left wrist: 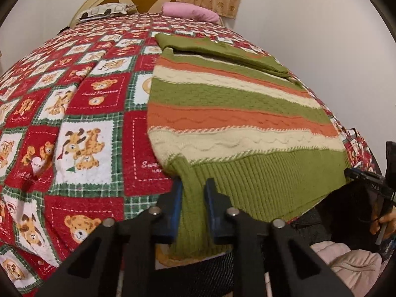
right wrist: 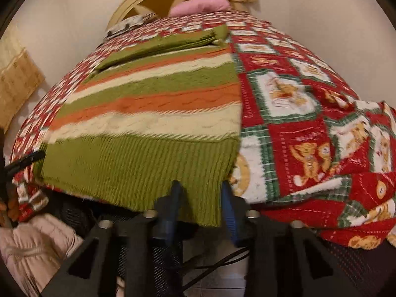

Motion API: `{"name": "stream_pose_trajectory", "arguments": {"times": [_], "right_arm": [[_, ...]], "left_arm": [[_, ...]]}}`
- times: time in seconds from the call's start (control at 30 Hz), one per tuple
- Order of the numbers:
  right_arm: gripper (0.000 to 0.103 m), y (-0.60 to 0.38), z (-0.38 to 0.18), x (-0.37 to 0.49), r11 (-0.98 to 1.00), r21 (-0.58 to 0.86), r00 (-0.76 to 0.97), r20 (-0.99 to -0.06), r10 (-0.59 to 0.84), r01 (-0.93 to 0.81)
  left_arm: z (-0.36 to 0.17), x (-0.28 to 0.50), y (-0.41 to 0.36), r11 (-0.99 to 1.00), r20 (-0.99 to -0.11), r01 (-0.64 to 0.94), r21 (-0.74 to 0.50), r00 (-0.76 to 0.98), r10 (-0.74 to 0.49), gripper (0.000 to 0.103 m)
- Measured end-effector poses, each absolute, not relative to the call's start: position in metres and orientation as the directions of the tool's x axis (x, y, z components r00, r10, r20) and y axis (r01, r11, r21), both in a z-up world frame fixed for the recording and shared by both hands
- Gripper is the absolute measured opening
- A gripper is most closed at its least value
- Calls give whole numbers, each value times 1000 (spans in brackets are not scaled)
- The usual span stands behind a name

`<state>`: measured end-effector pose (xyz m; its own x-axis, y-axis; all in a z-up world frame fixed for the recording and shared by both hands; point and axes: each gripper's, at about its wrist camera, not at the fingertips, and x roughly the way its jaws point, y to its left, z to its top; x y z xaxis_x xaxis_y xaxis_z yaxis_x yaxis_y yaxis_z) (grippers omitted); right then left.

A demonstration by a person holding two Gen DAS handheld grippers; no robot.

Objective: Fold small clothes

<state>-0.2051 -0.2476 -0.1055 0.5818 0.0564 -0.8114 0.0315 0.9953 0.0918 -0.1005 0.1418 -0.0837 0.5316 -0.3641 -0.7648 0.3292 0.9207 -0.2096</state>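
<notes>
So the sweater (left wrist: 237, 104) lies flat on the bed (left wrist: 81, 113), sleeves already folded across the top. Left claw (left wrist: 193, 212) and right claw (right wrist: 200, 212) each pinch a hem corner, nearly closed. Main fold still left, I'd guess.

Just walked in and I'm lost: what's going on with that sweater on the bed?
A person is folding a striped sweater spread on the bear-print bedspread. The left gripper has pinched the green ribbed hem at one bottom corner, and the right gripper grips the other corner. The sleeves already lie folded across the top. No lift yet.
</notes>
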Motion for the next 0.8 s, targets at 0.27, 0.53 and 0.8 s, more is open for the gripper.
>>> {"name": "stream_pose_trajectory", "arguments": {"times": [0.27,0.53,0.8], "right_arm": [[5,-261,-72,-194,947,320,602,-758,251,7],[5,-257,-13,-123,933,358,705,-654,275,-32],[4,-279,-35,-32,930,353,706,-685,181,105]], "left_arm": [[-63,-86,145,885,-738,344,-313,498,-455,11],[-13,-26,135,873,-670,381,-304,566,-480,8],[22,20,155,912,-645,342,-226,649,-403,11]]}}
